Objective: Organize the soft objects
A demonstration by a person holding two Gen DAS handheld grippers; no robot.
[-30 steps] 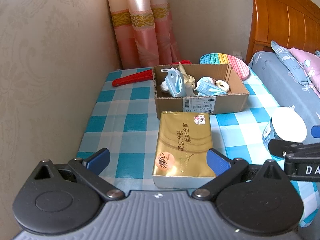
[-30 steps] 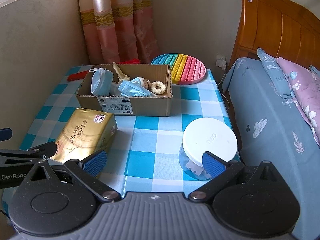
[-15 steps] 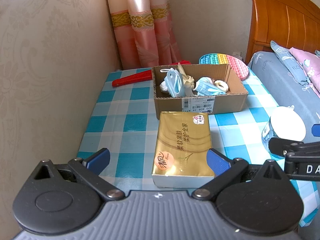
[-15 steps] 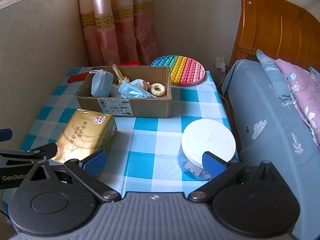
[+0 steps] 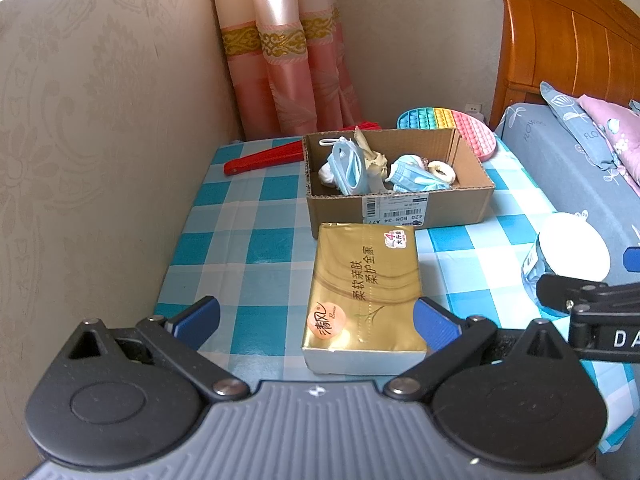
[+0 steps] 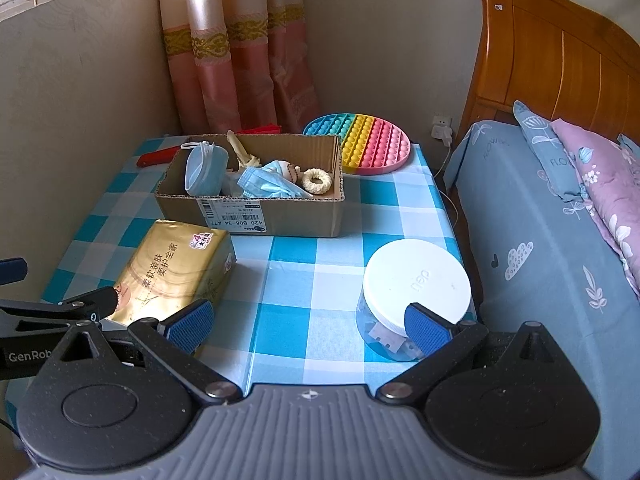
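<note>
A gold tissue pack (image 5: 366, 290) (image 6: 174, 266) lies flat on the blue checked table (image 5: 248, 216), just in front of an open cardboard box (image 5: 400, 208) (image 6: 256, 210). The box holds blue face masks (image 5: 348, 164) (image 6: 266, 184), a beige soft toy and a ring-shaped piece (image 6: 317, 181). My left gripper (image 5: 316, 324) hovers open at the table's near edge, its fingers straddling the near end of the tissue pack without touching it. My right gripper (image 6: 308, 322) is open too, near the front edge, with its right fingertip in front of a clear jar with a white lid (image 6: 416, 280) (image 5: 568, 256).
A round rainbow pop-it mat (image 6: 360, 142) lies behind the box. A red folded fan (image 5: 264, 158) rests at the back left. Walls and a pink curtain (image 5: 288, 60) close the left and back. A bed with blue sheet (image 6: 540, 240) and wooden headboard borders the right.
Both grippers have drawn back and risen a touch, so the table items look slightly farther. Nothing on the table has moved.
</note>
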